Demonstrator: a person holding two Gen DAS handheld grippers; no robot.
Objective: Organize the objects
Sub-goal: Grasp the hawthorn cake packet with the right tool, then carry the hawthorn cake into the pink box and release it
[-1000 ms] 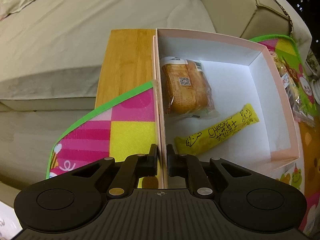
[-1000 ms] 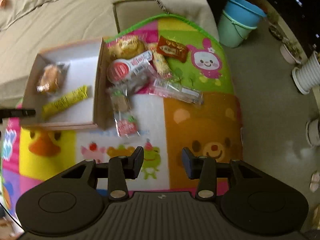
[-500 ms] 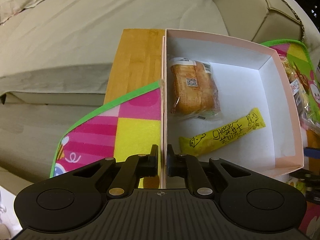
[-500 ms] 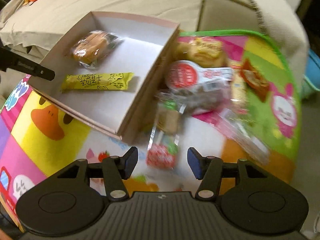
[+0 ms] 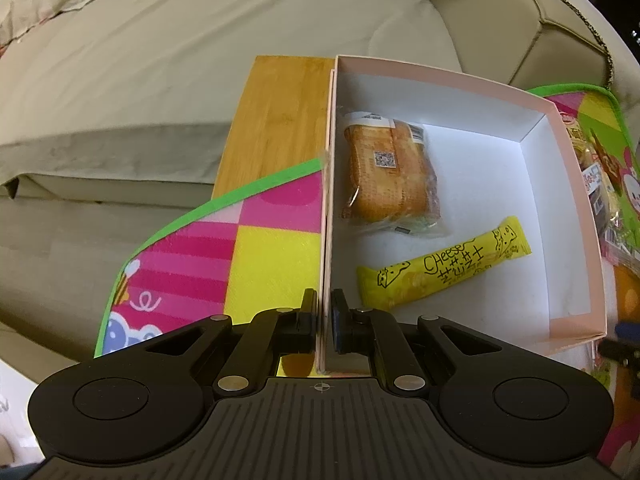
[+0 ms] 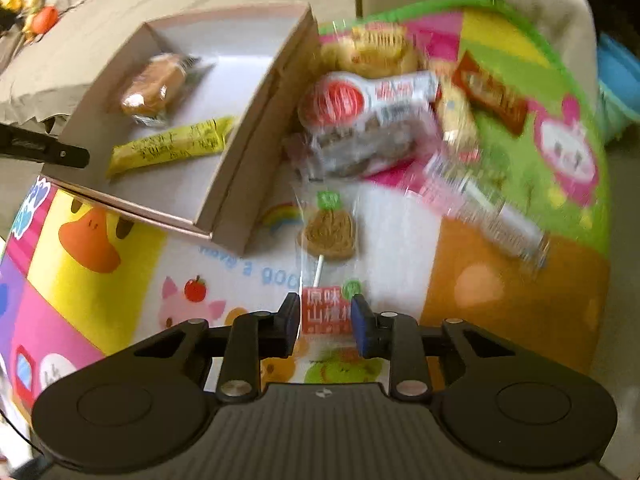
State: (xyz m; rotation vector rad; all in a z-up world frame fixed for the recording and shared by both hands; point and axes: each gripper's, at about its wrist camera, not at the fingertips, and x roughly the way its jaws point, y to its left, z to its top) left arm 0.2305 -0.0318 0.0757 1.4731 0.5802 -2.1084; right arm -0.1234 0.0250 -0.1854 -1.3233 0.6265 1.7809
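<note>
- A bright cartoon play mat [image 6: 100, 248] is covering a small bamboo desk [image 5: 280, 120] that is sitting against a beige sofa [image 5: 160, 60], with snack packets lying scattered across the mat.
- The left gripper [image 5: 324, 312] is pinching the near-left wall of the pink box [image 5: 576, 208], its jaws closed down on the thin card and apparently steadying the box.
- Two items are lying inside the box: one wrapped cake [image 5: 390, 172] toward the back and one yellow cheese stick [image 5: 444, 268] nearer the front, just apart from each other.
- The right gripper [image 6: 325, 320] is hanging low over the mat just outside the box, its jaws partly open on either side of the red label end of a lollipop packet [image 6: 328, 236]; whether the pads are touching the packet cannot be told, and nothing is held yet.
- The step in hand appears to be picking up the lollipop; the next move would call for closing on the label end, lifting and carrying it over the box wall into the free floor space.
- Beyond the lollipop, roughly five more packets are lying in a blurred heap [image 6: 400, 112] beside the box; the exact count cannot be told.
</note>
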